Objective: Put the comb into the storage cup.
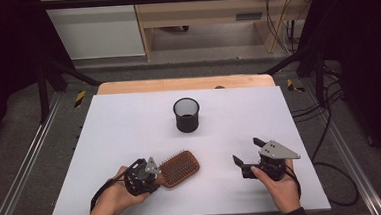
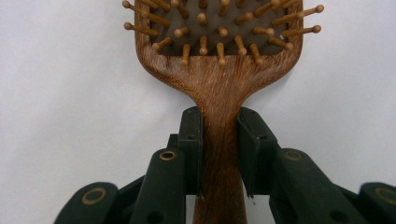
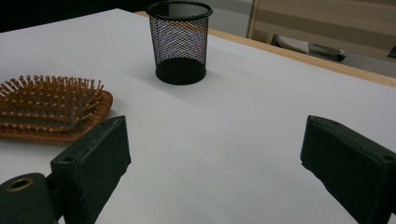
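Observation:
A wooden paddle hairbrush (image 1: 179, 168) lies bristles up on the white table (image 1: 129, 126), left of centre near the front. My left gripper (image 1: 155, 176) is shut on the brush's handle (image 2: 219, 140); both pads press its sides just below the head. The brush head (image 3: 51, 112) also shows at the left of the right gripper view. My right gripper (image 1: 245, 151) rests at the front right, open, with nothing between its jaws. A black mesh cup (image 1: 186, 114) stands upright at the table's middle, well beyond both grippers; it shows ahead of the right gripper as the same cup (image 3: 179, 42).
The white sheet covers a wooden tabletop whose far edge (image 1: 187, 83) shows behind the cup. Metal frame rails (image 1: 22, 168) run along both sides of the table. Cables (image 1: 330, 129) trail on the floor at the right.

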`<move>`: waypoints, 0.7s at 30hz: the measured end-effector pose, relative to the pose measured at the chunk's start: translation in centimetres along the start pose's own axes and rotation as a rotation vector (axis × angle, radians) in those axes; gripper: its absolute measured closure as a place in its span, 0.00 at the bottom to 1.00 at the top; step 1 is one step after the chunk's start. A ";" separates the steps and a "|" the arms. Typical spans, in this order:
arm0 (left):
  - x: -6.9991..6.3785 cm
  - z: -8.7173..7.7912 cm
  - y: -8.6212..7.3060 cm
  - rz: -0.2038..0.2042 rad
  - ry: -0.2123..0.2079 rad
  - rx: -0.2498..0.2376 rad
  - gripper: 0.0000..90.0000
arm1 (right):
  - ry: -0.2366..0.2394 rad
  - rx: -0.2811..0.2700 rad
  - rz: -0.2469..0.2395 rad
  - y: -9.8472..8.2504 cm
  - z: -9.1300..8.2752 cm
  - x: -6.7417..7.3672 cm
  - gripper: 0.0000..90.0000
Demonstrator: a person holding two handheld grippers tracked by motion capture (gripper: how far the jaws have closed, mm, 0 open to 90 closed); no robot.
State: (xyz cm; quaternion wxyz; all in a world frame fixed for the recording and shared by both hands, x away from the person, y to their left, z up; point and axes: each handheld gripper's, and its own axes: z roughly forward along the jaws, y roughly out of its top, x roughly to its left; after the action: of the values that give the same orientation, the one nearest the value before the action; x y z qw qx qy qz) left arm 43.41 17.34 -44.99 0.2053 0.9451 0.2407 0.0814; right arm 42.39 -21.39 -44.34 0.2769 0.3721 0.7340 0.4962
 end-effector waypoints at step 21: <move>-0.6 -0.9 0.5 -0.104 0.160 -0.373 0.81 | 0.117 -0.064 0.121 0.7 1.9 1.9 0.08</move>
State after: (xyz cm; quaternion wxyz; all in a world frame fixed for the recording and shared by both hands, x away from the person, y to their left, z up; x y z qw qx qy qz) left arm 42.81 16.96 -44.02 0.3609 0.8675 0.2856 0.1886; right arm 43.00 -18.66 -44.48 0.2148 0.3770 0.7090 0.5559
